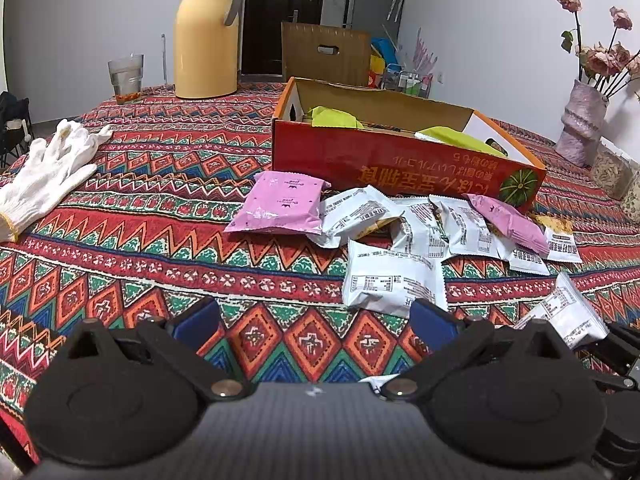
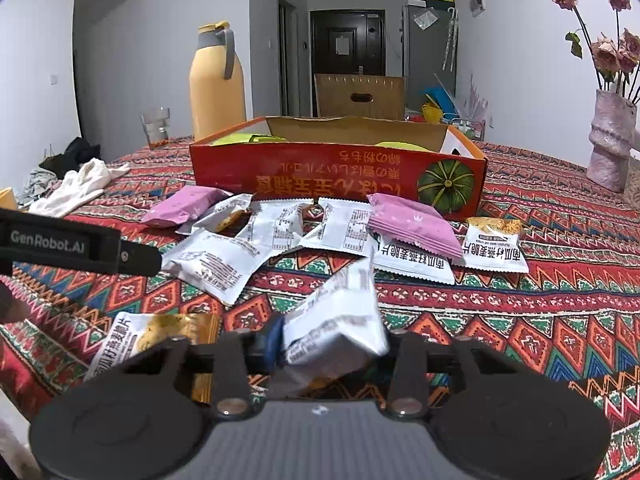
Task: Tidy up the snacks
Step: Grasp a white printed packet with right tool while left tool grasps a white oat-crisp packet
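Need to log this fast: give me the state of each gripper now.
Left gripper: open, holding nothing.
Right gripper: closed on a white snack packet.

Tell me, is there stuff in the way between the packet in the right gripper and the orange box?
Yes. The right gripper is shut on a white packet. Between it and the orange box lies a heap of white packets and a pink packet on the tablecloth. Lifted over them, nothing visible blocks the box's open top.

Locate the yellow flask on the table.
The yellow flask stands upright at the table's far edge, upper left in both views, right of the drinking glass and behind-left of the red box.
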A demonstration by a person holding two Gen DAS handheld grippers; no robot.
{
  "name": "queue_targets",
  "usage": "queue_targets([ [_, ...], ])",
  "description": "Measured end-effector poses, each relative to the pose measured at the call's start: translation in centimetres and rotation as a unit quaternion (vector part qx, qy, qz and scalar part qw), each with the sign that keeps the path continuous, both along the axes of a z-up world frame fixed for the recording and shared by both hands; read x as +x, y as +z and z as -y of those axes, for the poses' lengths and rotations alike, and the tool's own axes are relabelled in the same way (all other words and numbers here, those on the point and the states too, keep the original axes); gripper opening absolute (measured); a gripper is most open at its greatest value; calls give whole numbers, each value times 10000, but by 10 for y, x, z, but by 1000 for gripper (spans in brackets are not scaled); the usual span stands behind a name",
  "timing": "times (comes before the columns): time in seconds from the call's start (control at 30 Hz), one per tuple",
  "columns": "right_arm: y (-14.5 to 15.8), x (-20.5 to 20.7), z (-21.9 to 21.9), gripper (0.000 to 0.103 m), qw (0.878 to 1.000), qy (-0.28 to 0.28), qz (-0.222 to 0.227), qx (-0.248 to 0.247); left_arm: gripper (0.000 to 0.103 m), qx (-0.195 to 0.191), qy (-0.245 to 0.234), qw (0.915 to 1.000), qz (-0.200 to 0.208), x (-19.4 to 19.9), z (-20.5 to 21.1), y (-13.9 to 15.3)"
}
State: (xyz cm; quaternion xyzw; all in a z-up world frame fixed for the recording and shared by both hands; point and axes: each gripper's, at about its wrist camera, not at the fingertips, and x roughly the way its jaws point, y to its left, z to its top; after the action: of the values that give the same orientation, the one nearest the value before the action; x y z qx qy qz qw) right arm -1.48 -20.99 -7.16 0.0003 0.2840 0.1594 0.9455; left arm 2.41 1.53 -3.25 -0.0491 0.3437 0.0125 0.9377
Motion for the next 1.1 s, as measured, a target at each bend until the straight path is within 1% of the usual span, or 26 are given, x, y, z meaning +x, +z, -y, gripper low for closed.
queue_targets([
  [0.07,0,-2,2,30,10000,5,26,60,103,5,-5,10000,11,-1,1,1],
  [0.23,5,-9,8,26,9996,-7,192,193,103,32,-26,10000,27,-6,5,2],
  [0.43,11,-18,19,26,9987,-152,377,314,103,34,-26,10000,-60,-9,13,3],
  [0.6,13,-27,34,26,9973,-319,484,447,103,101,-165,9998,-110,-15,28,3],
  [0.8,10,-38,50,26,9961,-438,522,566,103,225,-310,9989,-284,-19,50,-4],
  [0.93,6,-43,56,26,9959,-447,496,616,103,296,-279,9981,-467,-20,62,-10],
  [1.1,3,-48,63,26,9954,-448,485,692,103,348,-10,9969,-705,-18,66,-16],
])
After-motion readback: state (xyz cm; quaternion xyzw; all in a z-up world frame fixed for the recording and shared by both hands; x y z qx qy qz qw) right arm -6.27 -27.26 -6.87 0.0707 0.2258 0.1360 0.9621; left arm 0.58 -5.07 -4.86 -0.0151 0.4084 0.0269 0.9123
